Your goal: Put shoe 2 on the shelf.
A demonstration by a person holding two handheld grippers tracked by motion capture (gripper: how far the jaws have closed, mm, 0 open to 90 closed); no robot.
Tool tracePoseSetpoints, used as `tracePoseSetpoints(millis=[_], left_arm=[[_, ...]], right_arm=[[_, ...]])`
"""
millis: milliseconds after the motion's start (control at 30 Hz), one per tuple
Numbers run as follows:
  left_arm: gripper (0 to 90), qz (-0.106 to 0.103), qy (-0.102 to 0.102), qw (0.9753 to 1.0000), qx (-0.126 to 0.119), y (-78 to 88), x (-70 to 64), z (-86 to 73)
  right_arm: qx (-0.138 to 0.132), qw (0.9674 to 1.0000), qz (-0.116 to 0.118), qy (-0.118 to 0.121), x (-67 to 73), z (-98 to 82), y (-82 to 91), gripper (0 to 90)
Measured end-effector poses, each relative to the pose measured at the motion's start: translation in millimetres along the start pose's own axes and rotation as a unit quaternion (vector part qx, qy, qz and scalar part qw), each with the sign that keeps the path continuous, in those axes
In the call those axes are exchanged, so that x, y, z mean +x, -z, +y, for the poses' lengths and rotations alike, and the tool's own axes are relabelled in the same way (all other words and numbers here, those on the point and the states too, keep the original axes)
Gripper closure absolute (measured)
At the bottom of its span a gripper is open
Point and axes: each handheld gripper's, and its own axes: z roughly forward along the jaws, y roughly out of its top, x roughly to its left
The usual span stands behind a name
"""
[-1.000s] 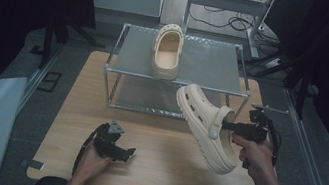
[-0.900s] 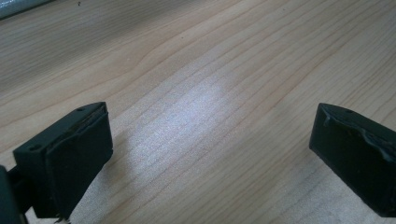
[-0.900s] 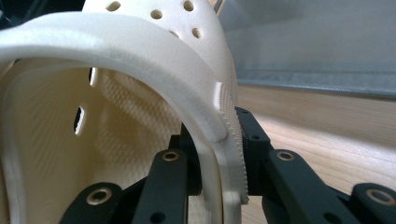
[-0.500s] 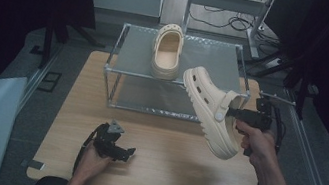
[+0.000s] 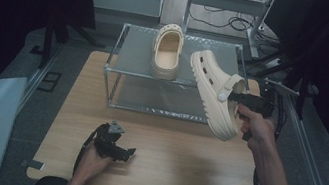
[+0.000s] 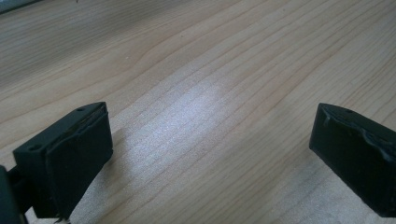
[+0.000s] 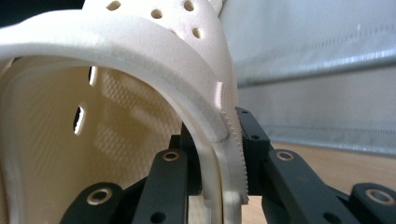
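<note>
Cream foam clogs number two: one lies on the rack's [image 5: 122, 60] top shelf, toe to the far edge, while your right gripper [image 5: 238, 98] pinches the side wall of the other clog [image 5: 213, 93] in the air off the shelf's right front corner. Its long axis runs diagonally, toe toward the shelf, sole turned left. Your left gripper [image 5: 128, 154], spread and holding nothing, rests near the wooden table's [image 5: 182, 156] near edge, with bare wood between the two hands.

We see a pale, matt wooden bench [image 5: 169, 144] with fine grain, a cream, matt foam-like clog [image 5: 214, 93] with a dimpled lining, a second cream clog [image 5: 166, 52], and a glossy metal-framed shelf [image 5: 133, 52].
</note>
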Motion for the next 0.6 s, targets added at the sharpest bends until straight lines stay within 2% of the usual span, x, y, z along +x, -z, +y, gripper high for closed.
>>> tracePoseSetpoints(millis=[333, 600], left_arm=[[0.0, 0.0, 0.001, 1.0, 0.0, -0.1, 0.0, -0.1], [0.0, -0.002, 0.001, 1.0, 0.002, -0.5, -0.1, -0.2]], right_arm=[[-0.027, 0.9993, -0.018, -0.02, 3.3, 18.8, -17.5, 76.5], [-0.046, 0.9975, -0.028, -0.046, 2.5, 31.7, -31.3, 76.5]])
